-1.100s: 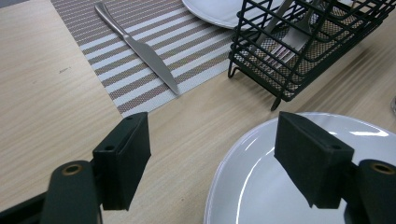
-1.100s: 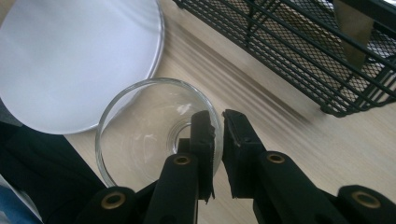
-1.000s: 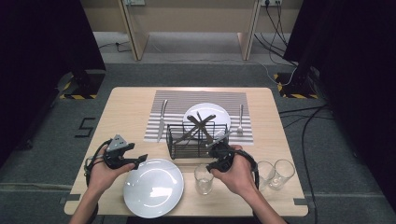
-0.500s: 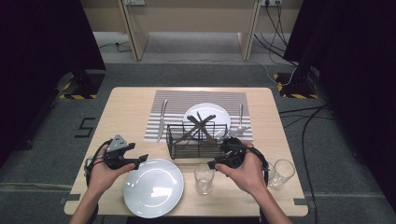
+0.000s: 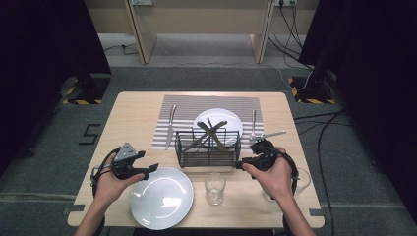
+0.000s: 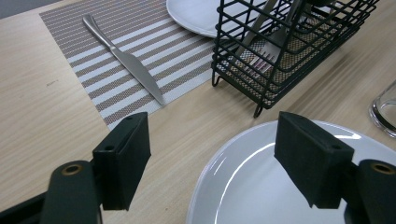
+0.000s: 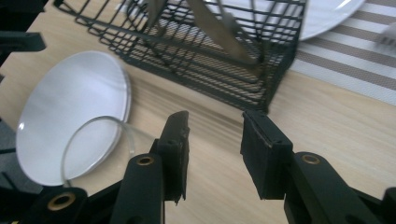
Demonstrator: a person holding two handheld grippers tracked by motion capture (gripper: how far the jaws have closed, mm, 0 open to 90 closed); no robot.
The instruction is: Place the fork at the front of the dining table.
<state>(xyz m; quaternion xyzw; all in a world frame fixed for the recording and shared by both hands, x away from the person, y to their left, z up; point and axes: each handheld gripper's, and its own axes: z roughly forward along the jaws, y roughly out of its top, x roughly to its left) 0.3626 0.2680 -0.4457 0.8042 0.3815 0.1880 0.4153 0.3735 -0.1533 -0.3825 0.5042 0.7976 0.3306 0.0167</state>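
Observation:
My left gripper point(image 5: 147, 170) point(image 6: 214, 130) stands open just above the near white plate's point(image 5: 161, 197) point(image 6: 261, 186) left rim, and its pads touch nothing. My right gripper point(image 5: 240, 165) point(image 7: 215, 123) is open too, low over bare table at the wire basket's point(image 5: 209, 147) point(image 7: 210, 51) right front corner. Its jaws have just been opening and nothing lies between them. An empty glass point(image 5: 215, 188) point(image 7: 95, 149) stands free to the left of the right gripper, beside the plate point(image 7: 70, 102). The basket holds several pieces of cutlery.
A striped placemat point(image 5: 182, 109) carries a second white plate point(image 5: 223, 120), a knife point(image 5: 169, 125) point(image 6: 126, 60) and a fork point(image 5: 253, 123). Another glass point(image 5: 301, 180) stands at the right, partly behind my right hand. A glass's edge point(image 6: 385, 109) shows right of the basket point(image 6: 280, 46).
My right gripper has let go of the glass, opened and drawn away to the right. The glass stays upright where it was. The left gripper has not moved.

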